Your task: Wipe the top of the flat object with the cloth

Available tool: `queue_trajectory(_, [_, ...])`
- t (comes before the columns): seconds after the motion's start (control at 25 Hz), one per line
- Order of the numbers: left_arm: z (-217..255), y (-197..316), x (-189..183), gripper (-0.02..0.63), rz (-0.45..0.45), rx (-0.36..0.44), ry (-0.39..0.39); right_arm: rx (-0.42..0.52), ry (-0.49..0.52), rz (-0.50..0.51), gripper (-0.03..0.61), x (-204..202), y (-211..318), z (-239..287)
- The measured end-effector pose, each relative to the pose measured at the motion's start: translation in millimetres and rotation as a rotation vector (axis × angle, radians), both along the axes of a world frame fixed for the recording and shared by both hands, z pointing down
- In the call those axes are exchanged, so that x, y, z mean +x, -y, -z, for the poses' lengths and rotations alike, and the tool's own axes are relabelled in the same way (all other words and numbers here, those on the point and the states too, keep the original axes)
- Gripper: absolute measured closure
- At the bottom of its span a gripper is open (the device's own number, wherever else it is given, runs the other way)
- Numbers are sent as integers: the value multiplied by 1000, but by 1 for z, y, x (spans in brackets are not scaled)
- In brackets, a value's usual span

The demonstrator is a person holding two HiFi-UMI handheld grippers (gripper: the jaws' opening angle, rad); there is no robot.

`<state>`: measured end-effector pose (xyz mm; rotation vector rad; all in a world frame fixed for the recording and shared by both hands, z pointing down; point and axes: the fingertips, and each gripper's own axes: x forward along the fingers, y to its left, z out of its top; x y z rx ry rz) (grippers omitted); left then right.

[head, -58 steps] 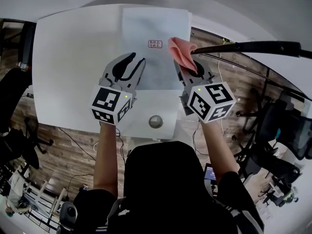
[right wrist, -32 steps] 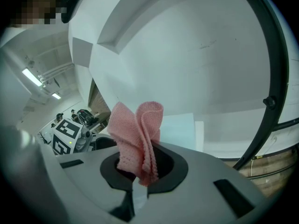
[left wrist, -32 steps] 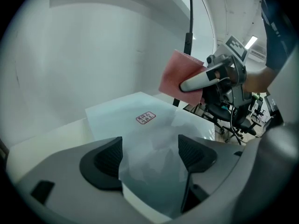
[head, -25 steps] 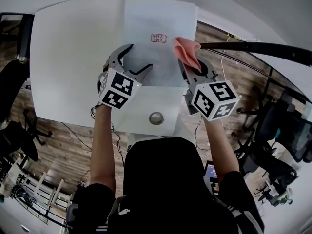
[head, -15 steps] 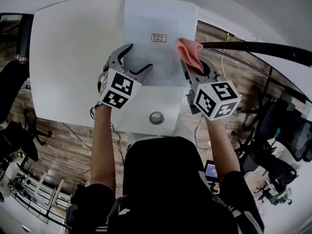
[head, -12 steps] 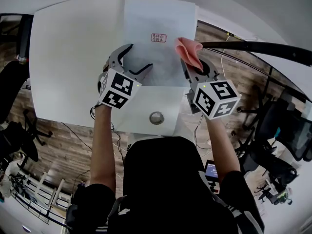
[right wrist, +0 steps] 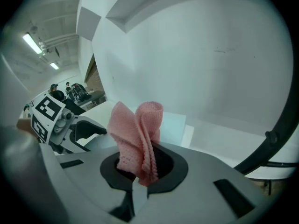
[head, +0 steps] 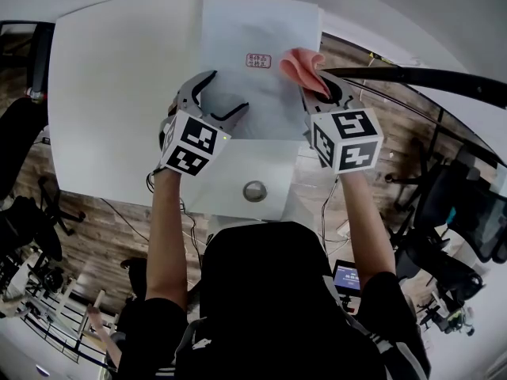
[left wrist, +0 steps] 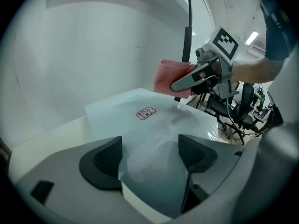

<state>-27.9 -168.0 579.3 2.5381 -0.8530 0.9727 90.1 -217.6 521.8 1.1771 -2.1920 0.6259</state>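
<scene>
My right gripper (head: 315,89), jaws clamped on the pink cloth (head: 301,63), hangs at the right edge of the flat sheet (head: 257,22). My left gripper (head: 226,93), jaws apart, seemingly pins its near edge. Dragging could crumple or shift the sheet if that hold is light.

Looks steeply down on a white table (head: 111,93) with a pale flat sheet (head: 261,30) lying on it, a small red-bordered label (head: 258,60) near its middle. Holds the left gripper (head: 226,93) over the sheet's near left part, jaws spread. Grips a pink cloth (head: 303,66) in the right gripper (head: 319,87) at the sheet's right edge, just beside the label.
</scene>
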Motion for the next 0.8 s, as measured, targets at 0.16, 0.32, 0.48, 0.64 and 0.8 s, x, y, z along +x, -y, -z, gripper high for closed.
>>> queue_trajectory(0.16, [0, 0, 0, 245, 0, 1, 4, -12, -83, 37, 534, -1, 8, -9])
queue_trajectory(0.32, [-2, 1, 0, 245, 2, 0, 5, -40, -162, 69, 534, -1, 13, -25])
queue_trajectory(0.48, [-1, 1, 1, 245, 2, 3, 6, -75, -204, 89, 534, -2, 13, -39])
queue_trajectory(0.64, [-1, 1, 0, 245, 2, 5, 10, -92, -209, 90, 534, -2, 12, -46])
queue_trajectory(0.8, [-2, 0, 0, 245, 4, 5, 9, -99, -207, 92, 534, 0, 12, -49])
